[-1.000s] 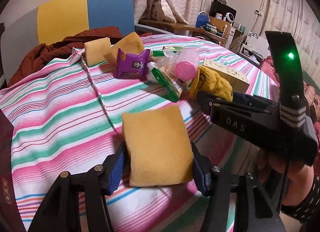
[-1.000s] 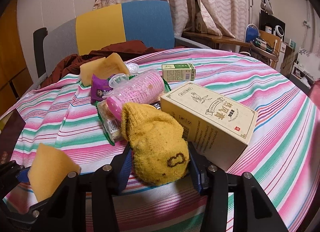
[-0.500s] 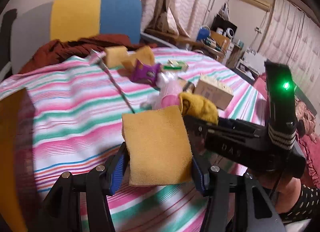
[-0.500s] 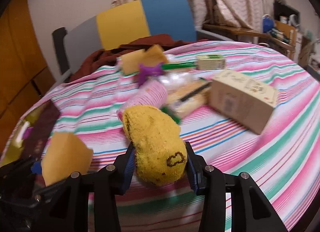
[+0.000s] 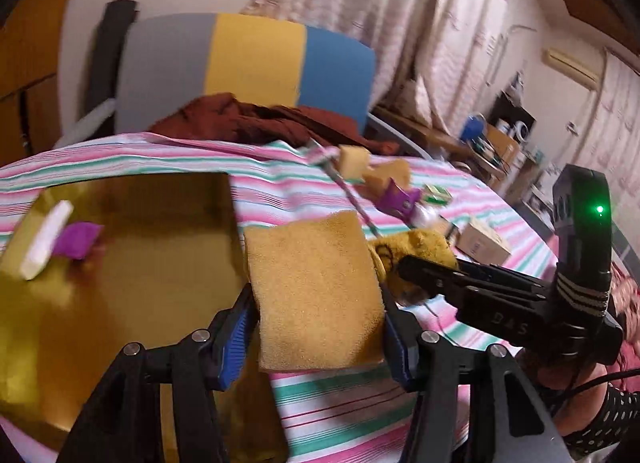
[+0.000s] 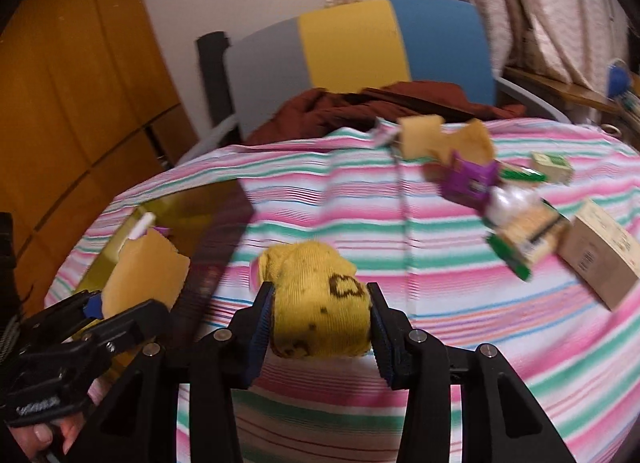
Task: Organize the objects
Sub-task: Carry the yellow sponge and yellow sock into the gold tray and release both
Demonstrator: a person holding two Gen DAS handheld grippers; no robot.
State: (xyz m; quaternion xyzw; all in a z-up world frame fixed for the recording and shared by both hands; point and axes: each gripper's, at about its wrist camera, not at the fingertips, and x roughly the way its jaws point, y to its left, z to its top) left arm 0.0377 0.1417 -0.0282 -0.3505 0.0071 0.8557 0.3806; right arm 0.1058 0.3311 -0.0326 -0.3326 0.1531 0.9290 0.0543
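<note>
Open striped tablecloth (image 6: 320, 207) is left between the gold tray (image 5: 132, 263) and the cluttered far right, where passage is blocked by packets (image 6: 524, 235) and a carton (image 6: 600, 255).

The letters "DAS" stand in pale print on the side of the black right gripper (image 5: 416, 275). Print on the tan cardboard box (image 6: 600, 259) is too blurred to read.

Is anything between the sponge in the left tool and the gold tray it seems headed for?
Nothing visible. The sponge, clamped in the left tool, hangs beside the gold tray, whose near area is bare; only a white block and purple packet lie at its far left.
</note>
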